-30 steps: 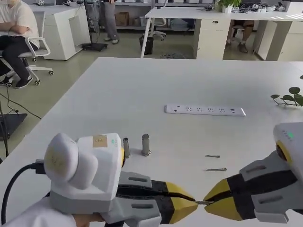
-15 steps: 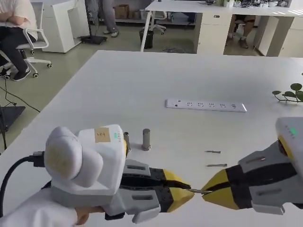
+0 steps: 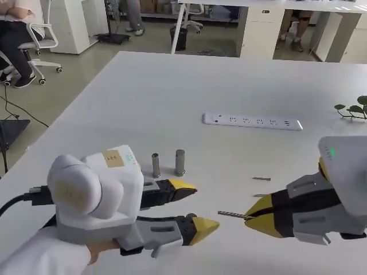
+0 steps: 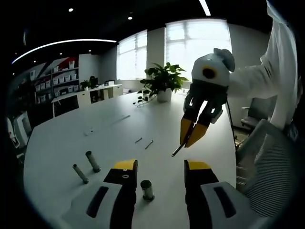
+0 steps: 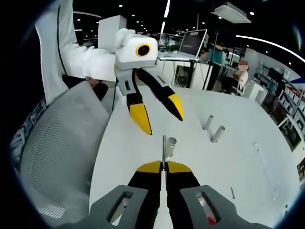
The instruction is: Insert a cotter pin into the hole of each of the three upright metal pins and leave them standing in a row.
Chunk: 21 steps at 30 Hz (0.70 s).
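My left gripper (image 3: 198, 206) is open, and in the left gripper view a short metal pin (image 4: 147, 190) stands upright on the table between its jaws (image 4: 160, 166). Two more upright metal pins (image 3: 155, 165) (image 3: 180, 162) stand side by side just beyond it. My right gripper (image 3: 253, 217) is shut on a thin cotter pin (image 3: 231, 215) that sticks out toward the left gripper. In the right gripper view the cotter pin (image 5: 163, 150) points at the near metal pin (image 5: 170, 145), with a small gap between them.
Two loose cotter pins (image 3: 261, 179) (image 3: 261, 195) lie on the white table (image 3: 172, 97) near the right gripper. A white power strip (image 3: 252, 122) lies further back, and plant leaves (image 3: 352, 109) reach in at the right edge. Office desks and chairs stand beyond.
The left gripper was shut with its tips against the cotter pin; it has opened. The right gripper has drawn back slightly to the right, still holding the cotter pin.
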Tool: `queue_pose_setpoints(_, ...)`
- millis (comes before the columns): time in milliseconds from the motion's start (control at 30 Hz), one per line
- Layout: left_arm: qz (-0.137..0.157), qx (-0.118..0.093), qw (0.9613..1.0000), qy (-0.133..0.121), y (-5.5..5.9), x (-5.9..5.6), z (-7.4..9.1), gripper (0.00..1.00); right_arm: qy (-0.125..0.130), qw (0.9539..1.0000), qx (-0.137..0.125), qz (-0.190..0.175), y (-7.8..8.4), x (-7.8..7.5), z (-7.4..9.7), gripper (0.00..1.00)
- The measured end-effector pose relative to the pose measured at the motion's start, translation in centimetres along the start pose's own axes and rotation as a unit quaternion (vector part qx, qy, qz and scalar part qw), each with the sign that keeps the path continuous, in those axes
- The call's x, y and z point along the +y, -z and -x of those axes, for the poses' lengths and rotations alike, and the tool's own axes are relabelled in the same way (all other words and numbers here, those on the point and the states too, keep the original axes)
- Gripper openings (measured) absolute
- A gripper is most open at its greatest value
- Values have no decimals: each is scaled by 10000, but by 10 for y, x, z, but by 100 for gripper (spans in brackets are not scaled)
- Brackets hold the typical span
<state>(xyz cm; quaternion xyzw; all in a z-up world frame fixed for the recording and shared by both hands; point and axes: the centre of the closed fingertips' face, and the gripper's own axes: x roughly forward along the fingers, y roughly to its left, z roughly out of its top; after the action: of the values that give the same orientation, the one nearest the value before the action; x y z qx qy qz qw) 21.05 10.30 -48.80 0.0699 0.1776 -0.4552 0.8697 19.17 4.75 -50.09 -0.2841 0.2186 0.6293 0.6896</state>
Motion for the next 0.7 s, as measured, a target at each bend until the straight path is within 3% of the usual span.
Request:
queue_pose_setpoints(33, 33, 39, 9999, -128, 4, 6, 1, 40, 4, 10000, 41, -3, 2, -1, -2, 0)
queue_pose_setpoints(200, 132, 123, 9995, -244, 15, 18, 3, 39, 19, 9998, 156, -84, 11, -9, -14, 0)
queue_pose_setpoints(333, 165, 230, 9993, -237, 24, 21, 0, 39, -54, 9996, 258, -138, 14, -10, -22, 0)
queue_pose_setpoints(567, 246, 496, 9982, -241, 50, 26, -13, 36, -104, 9986, 441, -255, 23, -13, -33, 0)
queue_pose_setpoints(700, 316, 551, 9979, -154, 60, 24, -19, 36, -158, 9980, 523, -312, 27, -11, -37, 0)
